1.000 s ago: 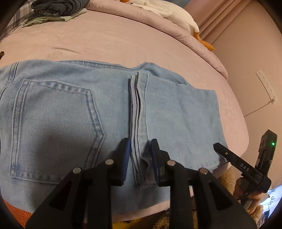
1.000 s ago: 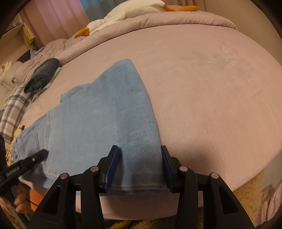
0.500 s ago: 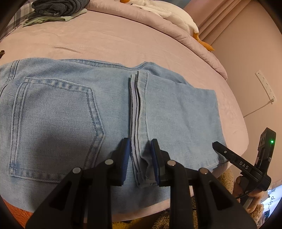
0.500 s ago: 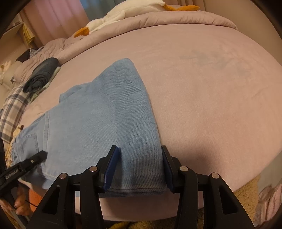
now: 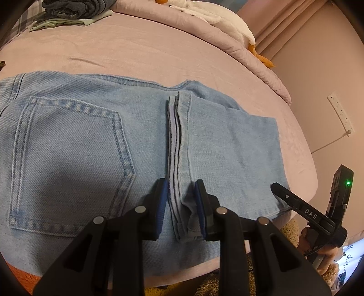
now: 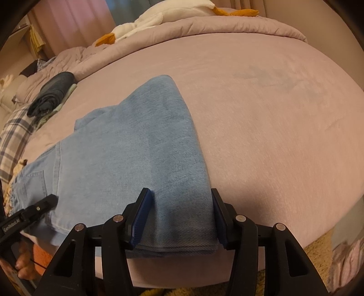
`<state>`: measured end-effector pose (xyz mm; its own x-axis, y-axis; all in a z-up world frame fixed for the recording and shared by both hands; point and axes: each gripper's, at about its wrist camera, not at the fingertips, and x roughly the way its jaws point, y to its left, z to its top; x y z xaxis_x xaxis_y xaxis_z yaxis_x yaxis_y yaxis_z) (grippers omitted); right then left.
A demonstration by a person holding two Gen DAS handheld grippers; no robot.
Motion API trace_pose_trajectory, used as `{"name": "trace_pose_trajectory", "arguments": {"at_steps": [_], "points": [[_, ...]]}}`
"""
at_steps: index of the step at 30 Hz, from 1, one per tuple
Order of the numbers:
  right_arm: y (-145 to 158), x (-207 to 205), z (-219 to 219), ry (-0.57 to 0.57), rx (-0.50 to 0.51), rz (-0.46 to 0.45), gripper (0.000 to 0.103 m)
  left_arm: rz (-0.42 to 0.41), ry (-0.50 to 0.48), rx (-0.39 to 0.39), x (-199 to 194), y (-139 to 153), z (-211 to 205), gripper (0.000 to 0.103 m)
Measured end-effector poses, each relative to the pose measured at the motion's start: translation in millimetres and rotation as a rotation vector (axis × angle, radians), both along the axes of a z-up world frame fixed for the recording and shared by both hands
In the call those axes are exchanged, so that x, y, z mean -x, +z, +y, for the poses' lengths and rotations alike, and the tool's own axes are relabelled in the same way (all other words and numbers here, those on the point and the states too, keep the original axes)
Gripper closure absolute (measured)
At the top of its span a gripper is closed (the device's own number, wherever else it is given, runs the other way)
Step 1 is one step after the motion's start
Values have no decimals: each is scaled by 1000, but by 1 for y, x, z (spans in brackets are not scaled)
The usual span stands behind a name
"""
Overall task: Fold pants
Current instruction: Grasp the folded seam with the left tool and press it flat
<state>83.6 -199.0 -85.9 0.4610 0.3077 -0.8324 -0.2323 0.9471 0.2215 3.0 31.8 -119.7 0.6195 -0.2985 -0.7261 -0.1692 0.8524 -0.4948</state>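
Left claw [image 5: 180, 205] straddles the stacked hem edges of the folded light-blue denim pants [image 5: 95, 145], jaws parted — not clamped. Right claw [image 6: 179, 218] spreads wide around the pants' folded end, released. Pants lie flat on the mauve bed [image 6: 261, 113] — beyond, a dark folded clothes pile [image 6: 51, 93] and white plush goose [image 6: 163, 11].
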Motion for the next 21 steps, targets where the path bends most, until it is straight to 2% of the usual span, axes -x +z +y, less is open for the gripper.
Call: {"name": "trace_pose_trajectory", "arguments": {"at_steps": [21], "points": [[-2,0,0,6,8,-14,50,-4,8,6,2,1,-1,78]]}}
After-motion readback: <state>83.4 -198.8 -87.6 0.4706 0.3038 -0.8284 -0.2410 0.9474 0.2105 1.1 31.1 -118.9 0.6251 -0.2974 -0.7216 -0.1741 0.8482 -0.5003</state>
